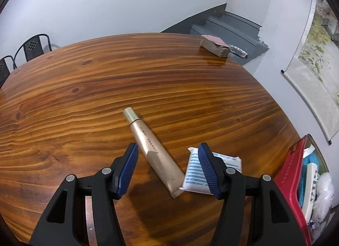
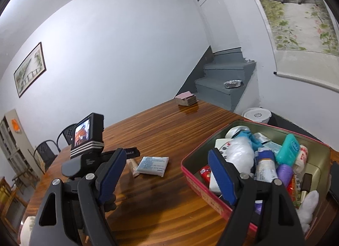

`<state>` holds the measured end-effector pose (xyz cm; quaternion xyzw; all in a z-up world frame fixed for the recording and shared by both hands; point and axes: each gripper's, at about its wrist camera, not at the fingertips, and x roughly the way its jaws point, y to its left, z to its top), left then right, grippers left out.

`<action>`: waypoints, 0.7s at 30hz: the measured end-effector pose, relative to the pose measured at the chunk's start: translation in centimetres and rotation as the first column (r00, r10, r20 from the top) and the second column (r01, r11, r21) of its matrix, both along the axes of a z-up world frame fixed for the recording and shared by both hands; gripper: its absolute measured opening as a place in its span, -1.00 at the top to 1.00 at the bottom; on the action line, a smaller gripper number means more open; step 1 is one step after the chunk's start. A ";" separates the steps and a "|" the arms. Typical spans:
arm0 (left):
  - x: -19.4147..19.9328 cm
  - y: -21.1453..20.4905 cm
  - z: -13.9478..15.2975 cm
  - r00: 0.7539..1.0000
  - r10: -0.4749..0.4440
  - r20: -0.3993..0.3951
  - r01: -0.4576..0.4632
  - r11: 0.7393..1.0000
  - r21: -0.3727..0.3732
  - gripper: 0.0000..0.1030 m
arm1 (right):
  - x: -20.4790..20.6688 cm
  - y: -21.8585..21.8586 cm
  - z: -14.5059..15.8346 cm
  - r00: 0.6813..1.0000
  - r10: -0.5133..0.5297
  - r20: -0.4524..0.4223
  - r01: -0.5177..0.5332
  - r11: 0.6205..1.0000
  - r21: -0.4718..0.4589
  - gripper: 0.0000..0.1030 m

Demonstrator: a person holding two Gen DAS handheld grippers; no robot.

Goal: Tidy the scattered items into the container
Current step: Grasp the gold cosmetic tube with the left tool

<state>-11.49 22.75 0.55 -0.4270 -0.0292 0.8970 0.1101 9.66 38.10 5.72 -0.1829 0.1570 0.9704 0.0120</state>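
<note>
While the left gripper (image 1: 168, 150) hangs tilted down over the wooden table (image 1: 84, 89), its blue-padded jaws are spread wide w/ nothing pinched between them. A gold tube (image 1: 152, 150) lies flat on the tabletop right under that gap, cap end pointing away, crimped end nearest the gripper. That crimped end touches a white packet w/ blue print (image 1: 196, 172), which sits just beside it and partly behind the right-hand pad.

Over on the other side, the right gripper (image 2: 167, 165) is also released, jaws apart & empty, hovering at the near rim of the red tin (image 2: 203, 191). One finger is over the table, the other over the tin's contents. The tin's already crammed: a teal case (image 2: 289, 150), a purple roll (image 2: 285, 172), a white plastic bag (image 2: 242, 152), some tubes, other bits I can't make out.

From the right wrist view the packet (image 2: 152, 165) is on the table between the two grippers, well apart from the tin. A stack of cards (image 1: 215, 46) sits at the far table edge, near the grey steps (image 2: 224, 80)
</note>
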 end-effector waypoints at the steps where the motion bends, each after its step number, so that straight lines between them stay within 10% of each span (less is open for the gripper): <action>1: -0.1 -0.1 -0.1 1.000 0.009 0.002 -0.009 1.000 -0.003 -0.20 | -0.1 -0.2 -0.1 1.000 0.005 0.003 -0.005 1.000 0.006 -0.60; 21: -2.8 -1.1 -2.9 0.999 0.053 -0.004 -0.053 0.993 -0.102 -0.19 | -1.4 -3.3 -1.7 0.994 0.088 0.069 -0.094 0.991 0.098 -0.60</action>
